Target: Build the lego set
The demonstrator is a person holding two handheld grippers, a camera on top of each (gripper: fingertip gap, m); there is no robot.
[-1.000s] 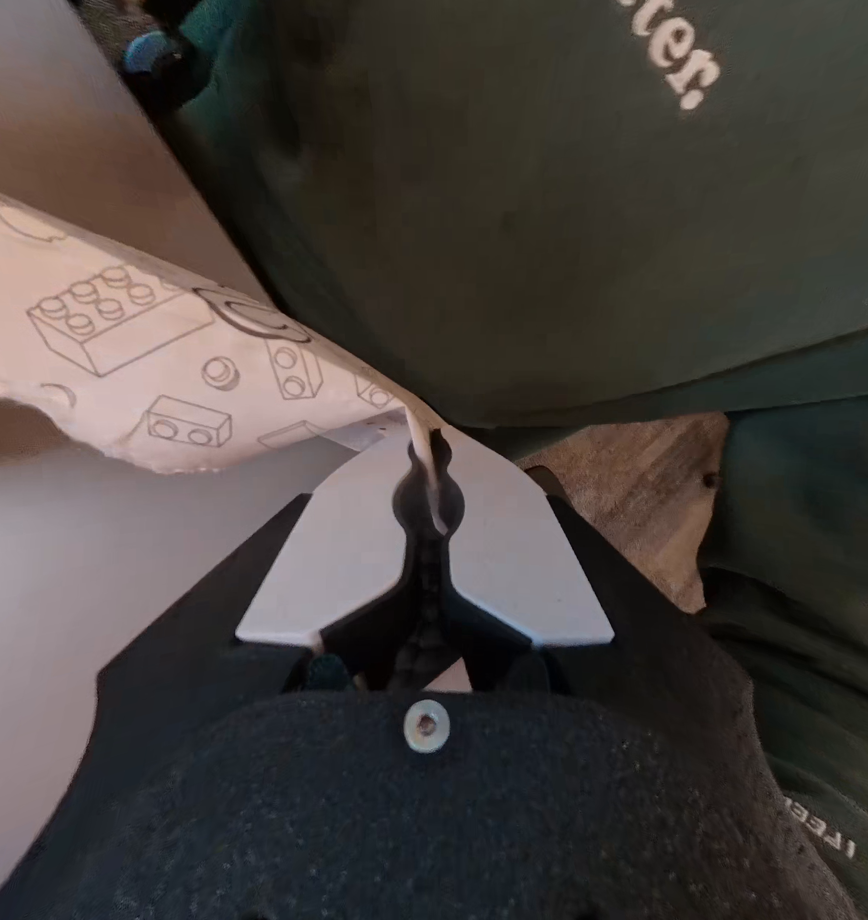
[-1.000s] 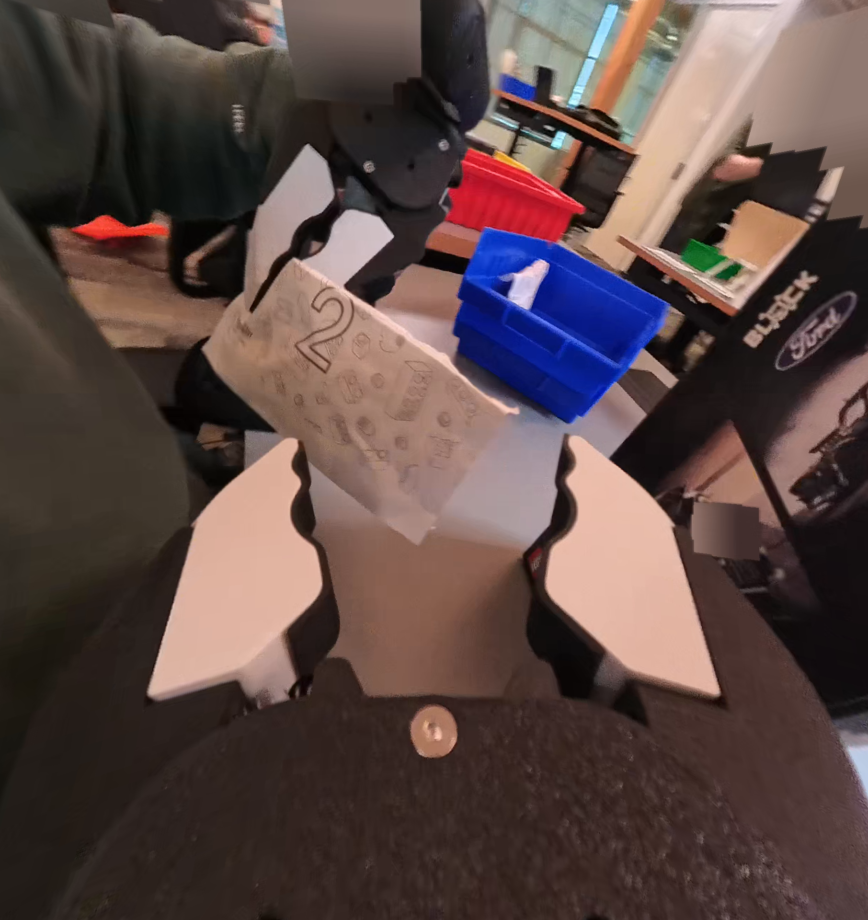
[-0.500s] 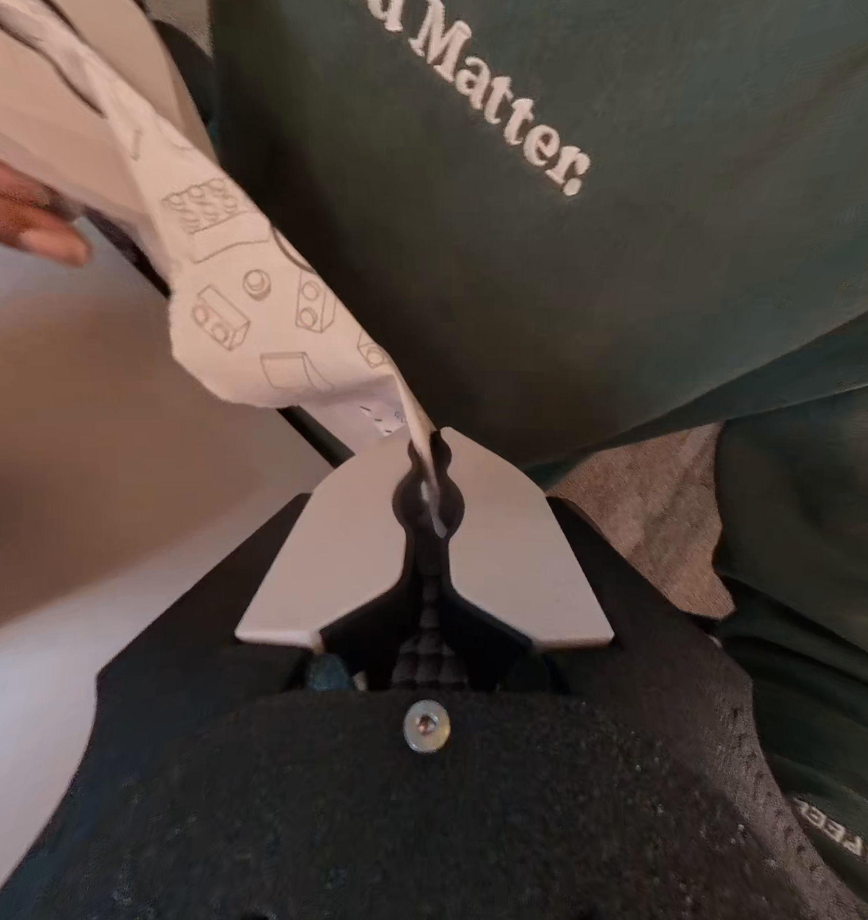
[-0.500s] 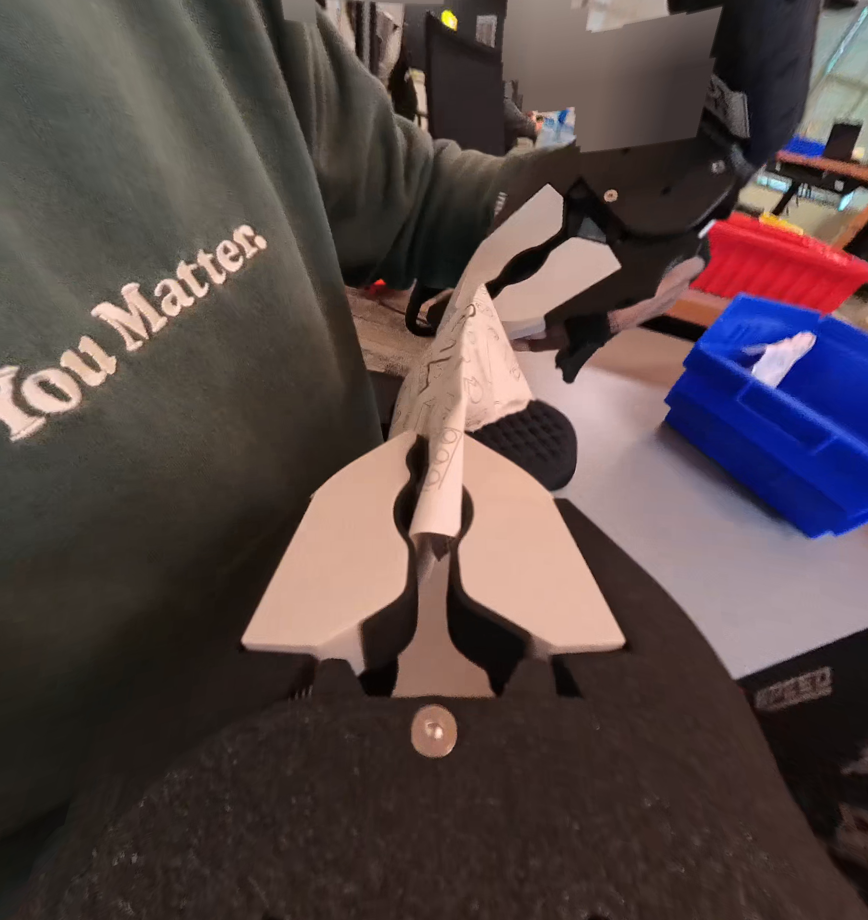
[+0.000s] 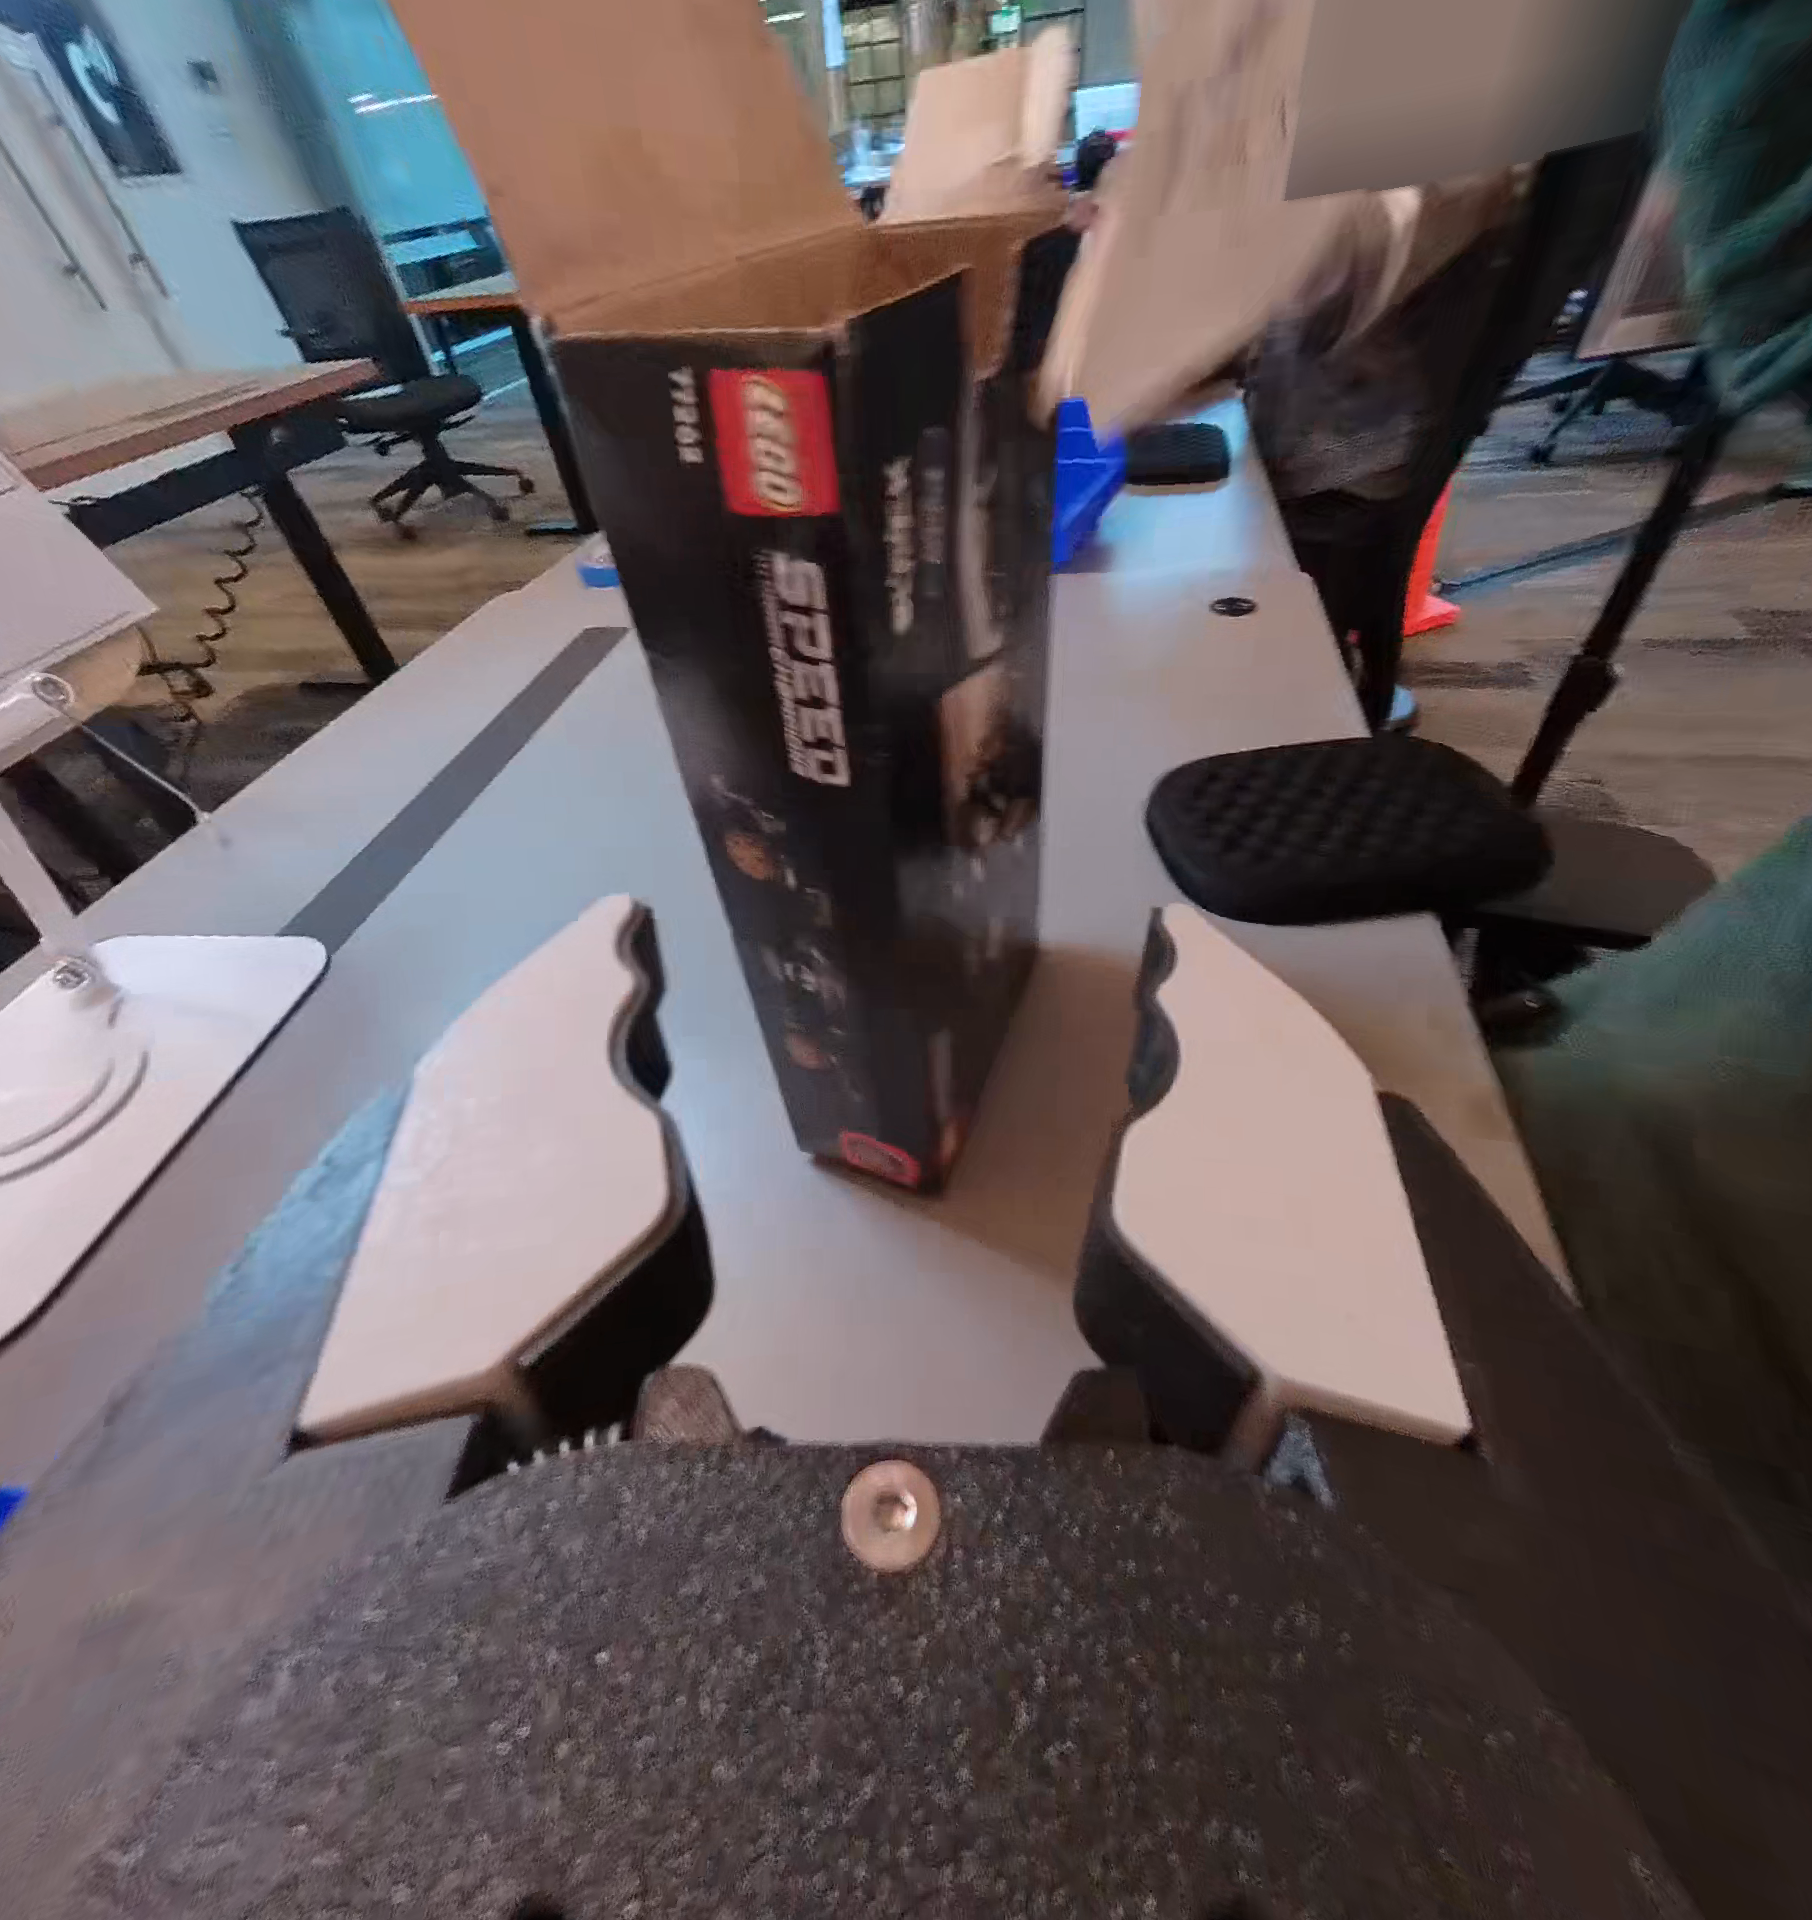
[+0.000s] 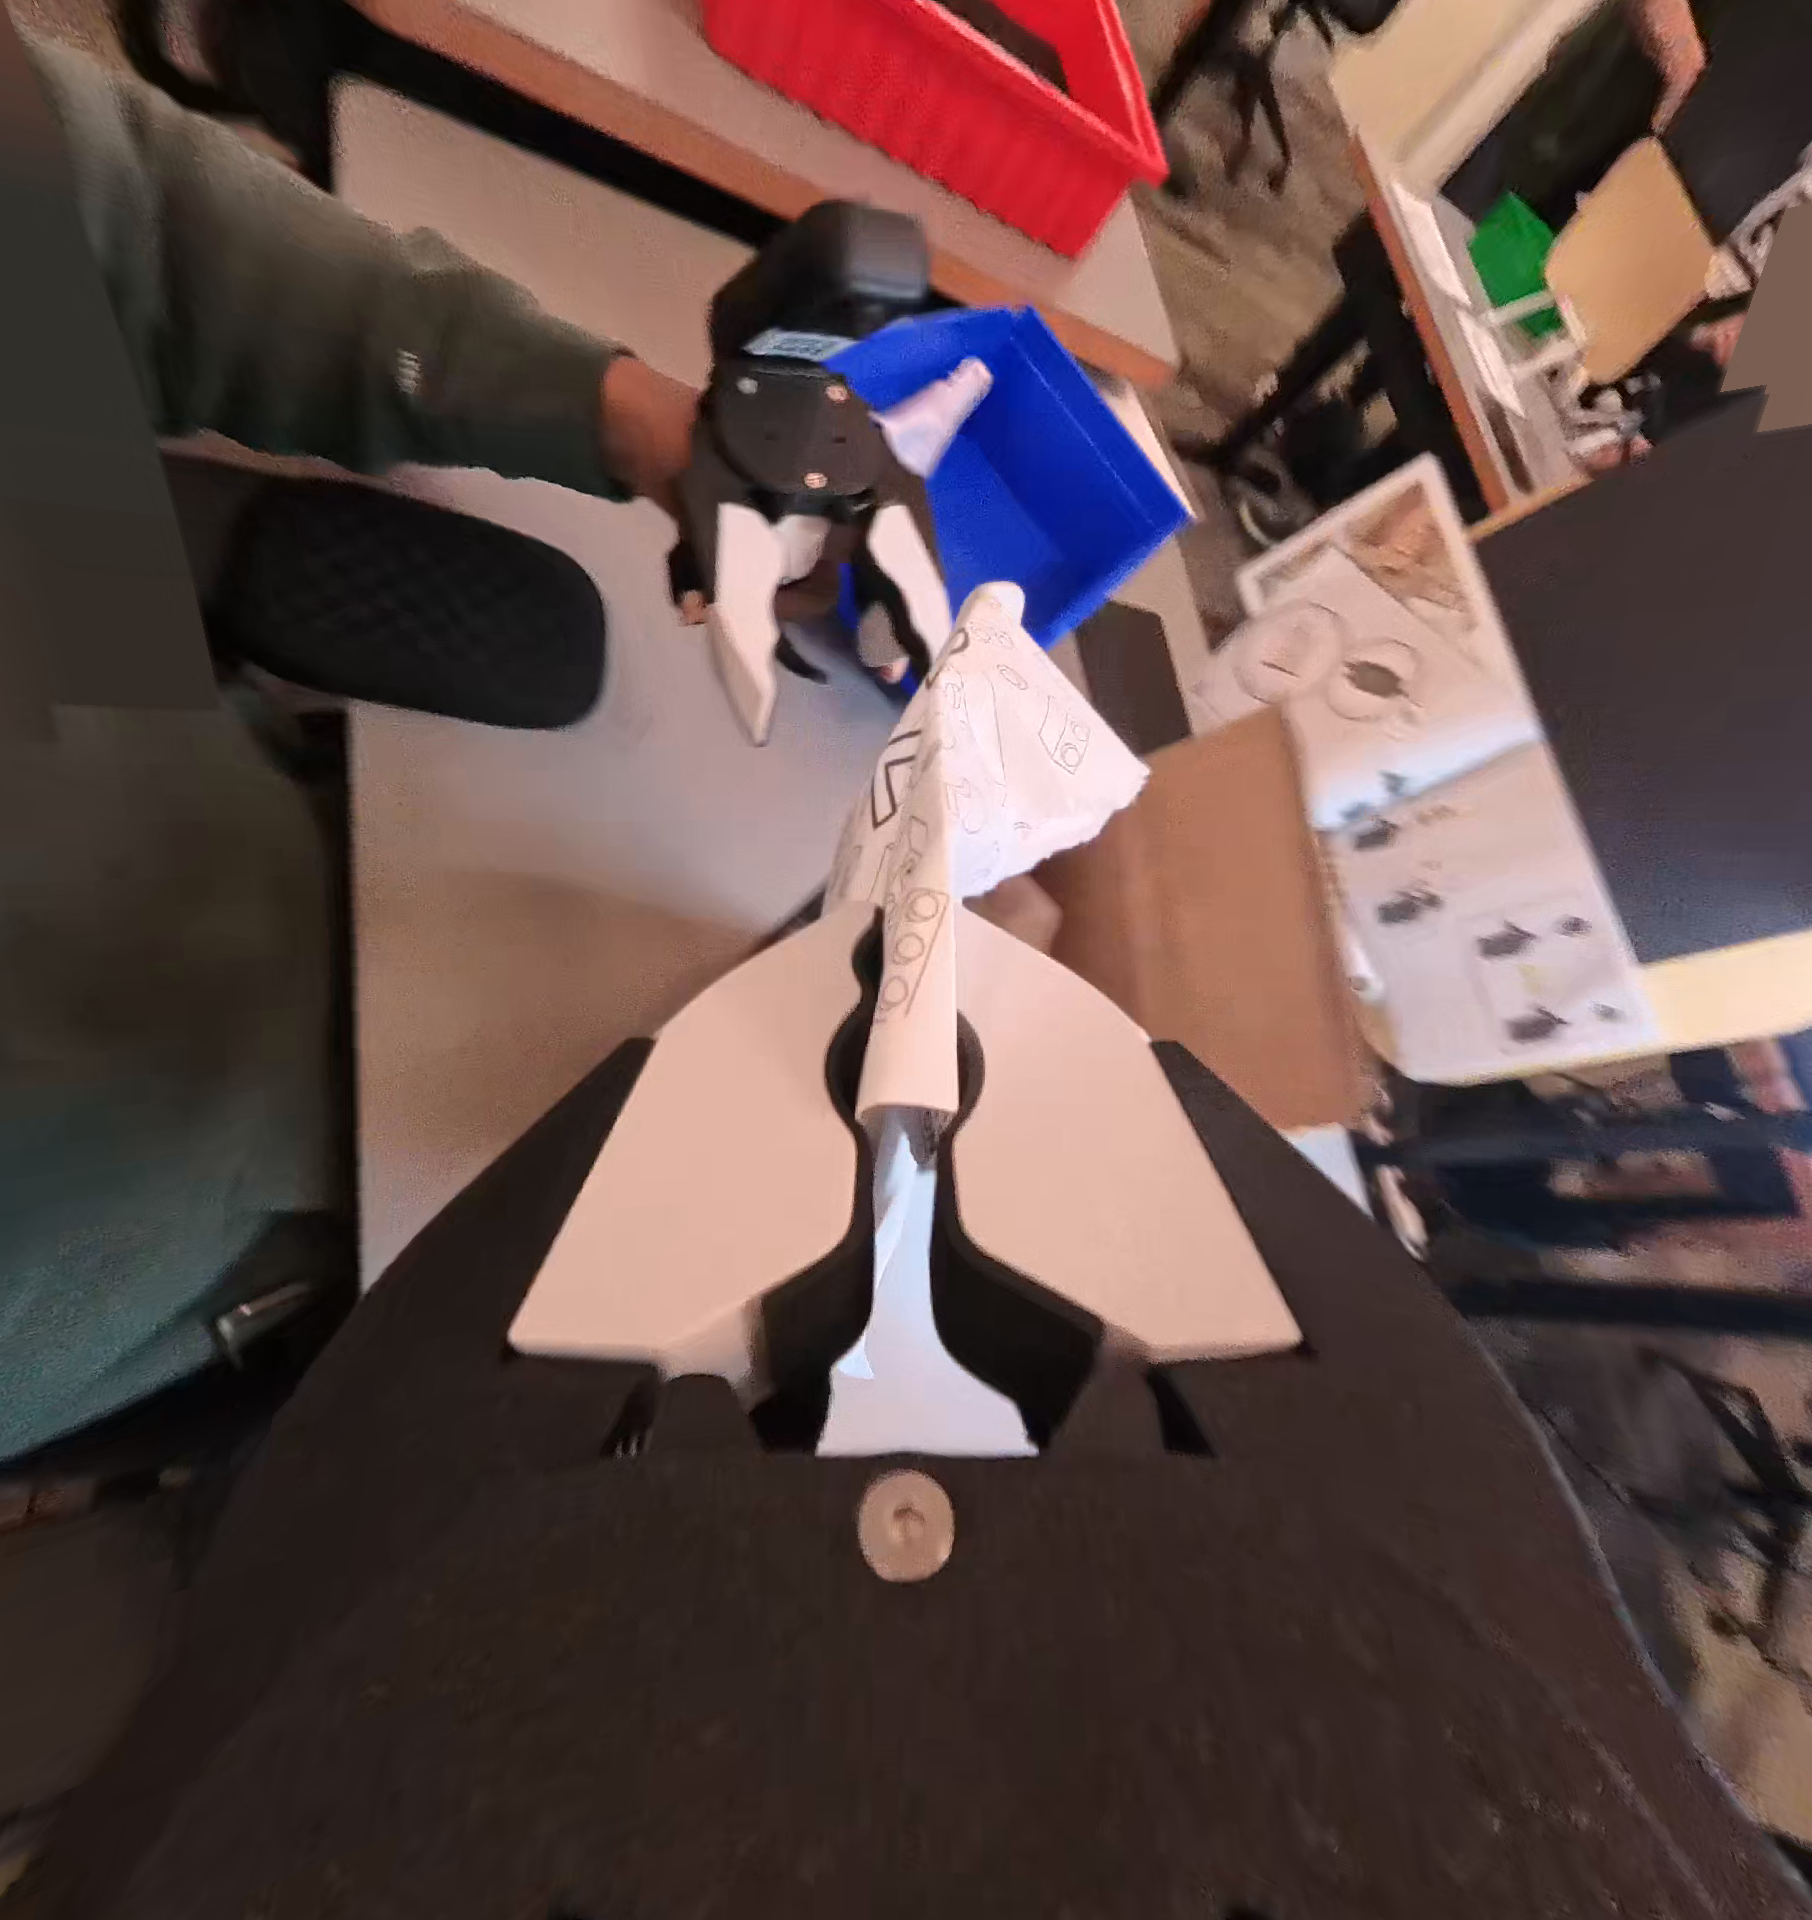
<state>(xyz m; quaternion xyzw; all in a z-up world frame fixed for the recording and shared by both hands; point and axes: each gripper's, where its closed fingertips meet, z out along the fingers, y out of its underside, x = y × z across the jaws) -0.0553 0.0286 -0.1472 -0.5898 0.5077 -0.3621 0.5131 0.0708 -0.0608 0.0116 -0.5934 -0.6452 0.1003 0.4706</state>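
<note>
Standing upright on the grey tabletop (image 5: 1172, 665), the tall black cardboard set box (image 5: 860, 727) with its brown top flaps folded open is filling the left wrist view; the left gripper (image 5: 897, 1023) is hanging in front of it with its white fingers (image 5: 528, 1143) spread wide and nothing between them; the box's base is sitting just beyond the fingertips, apart from them. That view alone is showing the box's printed face: a red square logo near the top and white lettering running down the side; a white flat monitor base (image 5: 102, 1049) is resting at the left, and a black padded chair armrest (image 5: 1338, 831) is jutting in at the right.

The right wrist view is giving what the left one is missing: the right gripper (image 6: 907, 997) is pinched narrow on a white paper parts bag (image 6: 964, 790) printed with outline drawings of bricks and a large numeral; the bag is crumpling up out of the closed fingertips, held in the air above the table. Farther off, the left gripper is appearing again (image 6: 829, 644), open, gripped by a hand in a dark green sleeve (image 6: 341, 343); behind it a blue plastic bin (image 6: 1037, 457) with a scrap of white paper inside is sitting on the table; a red plastic bin (image 6: 943, 94) is lying beyond; a printed instruction booklet (image 6: 1442, 810) is lying open at the right, its pictures too blurred to make out.
</note>
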